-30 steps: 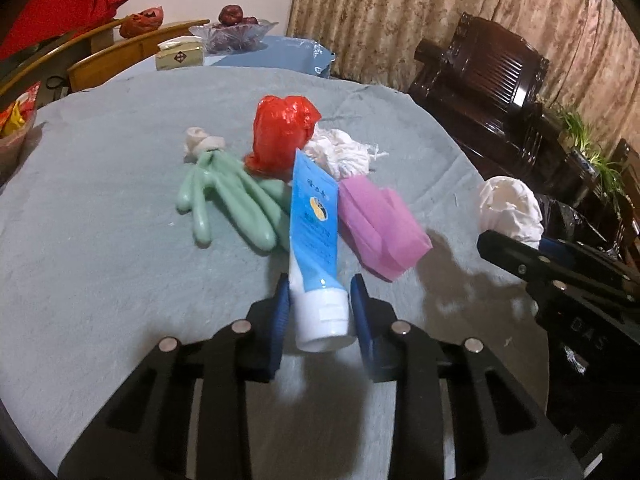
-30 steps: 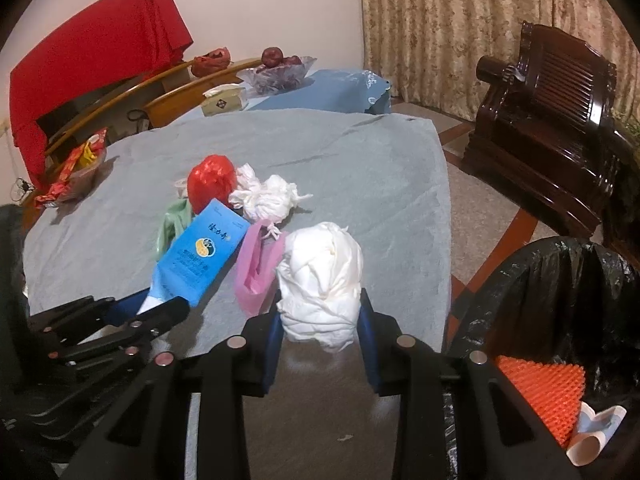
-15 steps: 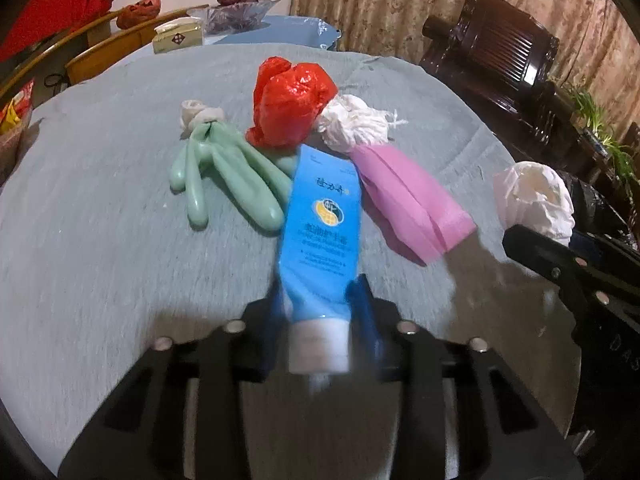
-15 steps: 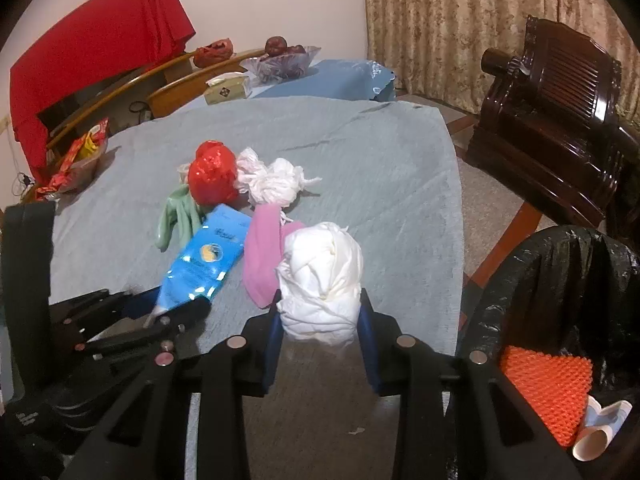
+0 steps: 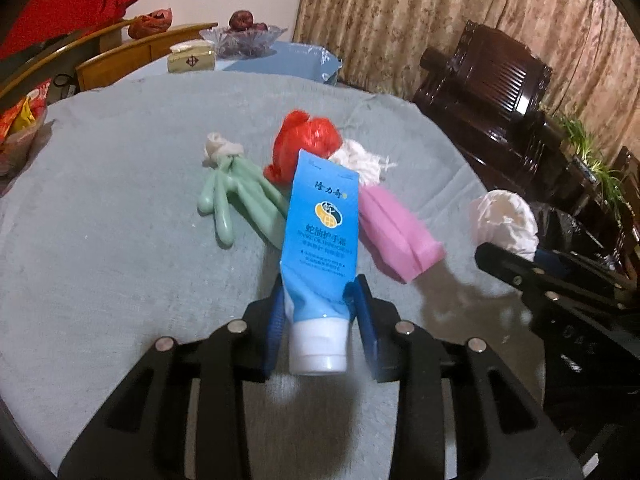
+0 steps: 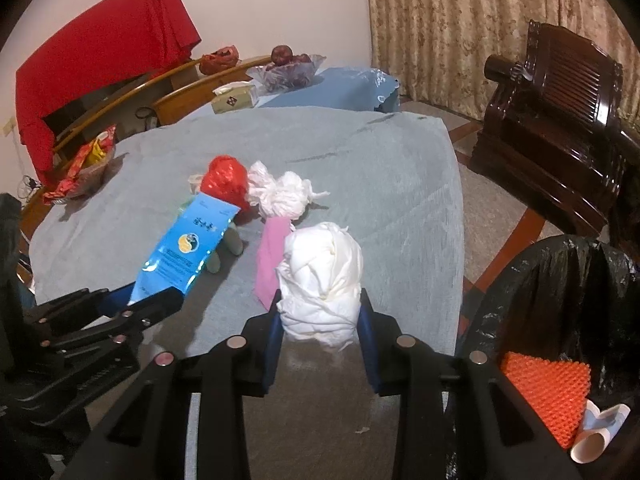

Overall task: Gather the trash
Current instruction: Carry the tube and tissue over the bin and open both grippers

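My left gripper is shut on a blue hand cream tube and holds it raised above the grey tablecloth; the tube also shows in the right wrist view. My right gripper is shut on a crumpled white bag, seen from the left wrist. On the table lie a green rubber glove, a red plastic bag, a white wad and a pink packet.
A bin with a black liner stands right of the table, holding an orange spiky mat and a white tube. A dark wooden armchair is behind it. A snack basket, tissue box and fruit bowl sit farther back.
My left gripper closed on the blue tube and lifted it off the table, tilting it upright. My right gripper keeps its hold on the white bag and has drawn back slightly.
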Tool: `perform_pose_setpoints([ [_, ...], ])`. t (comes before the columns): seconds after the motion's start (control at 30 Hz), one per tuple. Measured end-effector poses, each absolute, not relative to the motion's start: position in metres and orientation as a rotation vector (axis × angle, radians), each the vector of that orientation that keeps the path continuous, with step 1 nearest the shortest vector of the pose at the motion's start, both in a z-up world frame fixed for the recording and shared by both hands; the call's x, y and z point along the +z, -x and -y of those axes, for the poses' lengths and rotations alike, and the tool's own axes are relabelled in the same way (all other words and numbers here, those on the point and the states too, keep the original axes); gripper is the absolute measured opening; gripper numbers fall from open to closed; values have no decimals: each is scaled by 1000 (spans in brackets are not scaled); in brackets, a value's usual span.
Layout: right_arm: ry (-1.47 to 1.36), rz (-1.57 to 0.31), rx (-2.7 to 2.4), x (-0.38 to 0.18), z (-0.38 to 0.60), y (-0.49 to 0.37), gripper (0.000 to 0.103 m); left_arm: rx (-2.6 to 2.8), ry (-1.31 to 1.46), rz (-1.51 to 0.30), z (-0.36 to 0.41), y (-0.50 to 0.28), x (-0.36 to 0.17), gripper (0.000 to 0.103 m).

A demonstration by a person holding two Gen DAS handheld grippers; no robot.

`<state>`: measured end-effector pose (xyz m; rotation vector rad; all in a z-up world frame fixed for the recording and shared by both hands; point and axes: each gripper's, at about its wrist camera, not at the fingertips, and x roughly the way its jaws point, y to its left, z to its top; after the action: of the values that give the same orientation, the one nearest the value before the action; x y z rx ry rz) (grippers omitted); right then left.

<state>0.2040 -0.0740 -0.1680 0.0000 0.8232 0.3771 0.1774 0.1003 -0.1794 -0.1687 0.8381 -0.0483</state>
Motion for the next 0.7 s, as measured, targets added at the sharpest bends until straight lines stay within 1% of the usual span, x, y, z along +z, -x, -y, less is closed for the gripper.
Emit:
perform_pose_setpoints([
  [0.37,-10,-779,370,-142,94,-190,34,-67,153,-796,-87,-170,-148,32],
  [0.7,-42,-720,317,-113,134,-171,34,-144,119,-745,-51,-164,-118,32],
])
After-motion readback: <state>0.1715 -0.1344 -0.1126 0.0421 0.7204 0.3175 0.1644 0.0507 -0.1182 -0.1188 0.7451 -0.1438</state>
